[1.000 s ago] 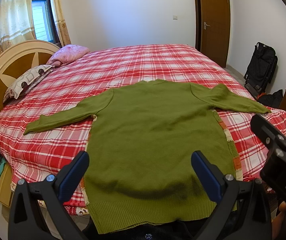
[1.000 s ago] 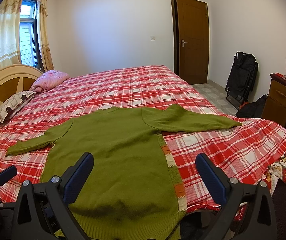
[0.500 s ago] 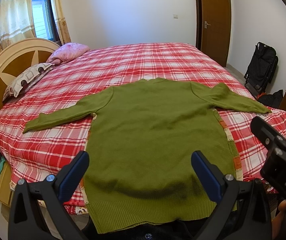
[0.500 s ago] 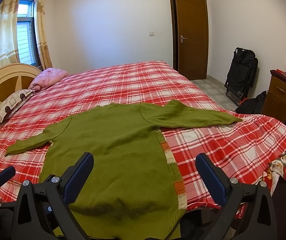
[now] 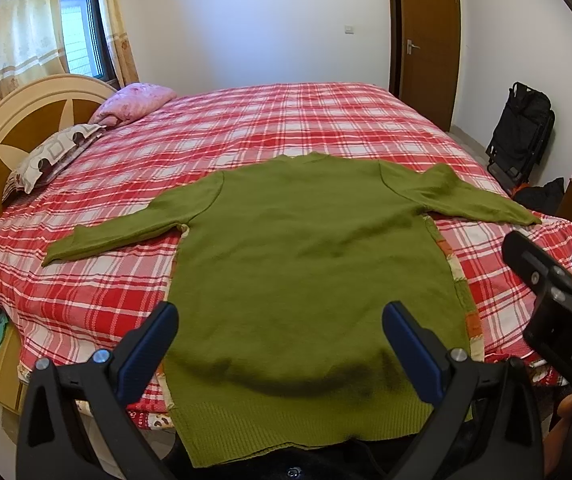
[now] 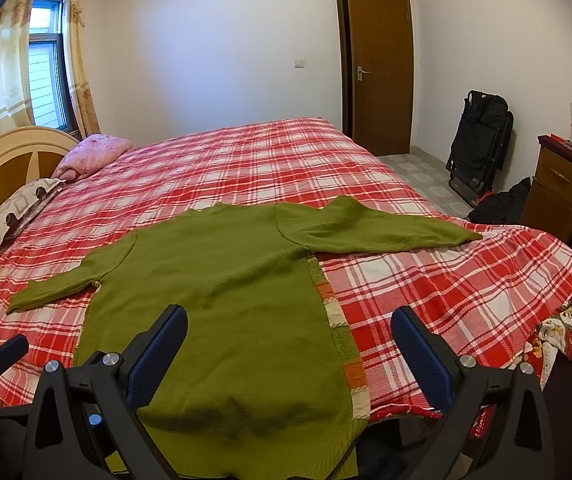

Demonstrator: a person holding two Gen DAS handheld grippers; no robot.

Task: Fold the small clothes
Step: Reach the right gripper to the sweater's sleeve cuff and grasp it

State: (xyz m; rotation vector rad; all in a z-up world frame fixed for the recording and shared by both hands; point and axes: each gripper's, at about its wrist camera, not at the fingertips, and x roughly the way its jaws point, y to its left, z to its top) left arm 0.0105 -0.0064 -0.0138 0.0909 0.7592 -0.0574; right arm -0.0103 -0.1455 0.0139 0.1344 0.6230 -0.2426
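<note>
i see one green knitted sweater [image 5: 306, 264] lying flat on one bed covered by a red and white plaid bedspread [image 5: 245, 128], its ribbed hem hanging over the near edge of the bed and its neckline pointing toward the far wall. its two sleeves are spread out, one to the left [image 5: 125, 232] and one to the right [image 5: 470, 200], both resting on the plaid. a strip of patterned orange and cream fabric [image 5: 462, 300] shows along the sweater's right side. my left gripper [image 5: 281, 344] hovers above the hem with its two blue-padded fingers spread wide and nothing between them. my right gripper [image 6: 290, 344] hovers over the sweater's lower right part, likewise spread wide and holding nothing; in the left wrist view its black body shows at the right edge. two pillows sit by the wooden headboard [image 5: 9, 128]: one pink [image 5: 133, 100] and one with a brown and white pattern [image 5: 53, 156]. one brown door [image 6: 378, 68] stands in the far wall, one folded black stroller [image 6: 482, 140] leans near it, one wooden dresser [image 6: 566, 188] is at the right, and one curtained window [image 6: 45, 76] is at the left.
</note>
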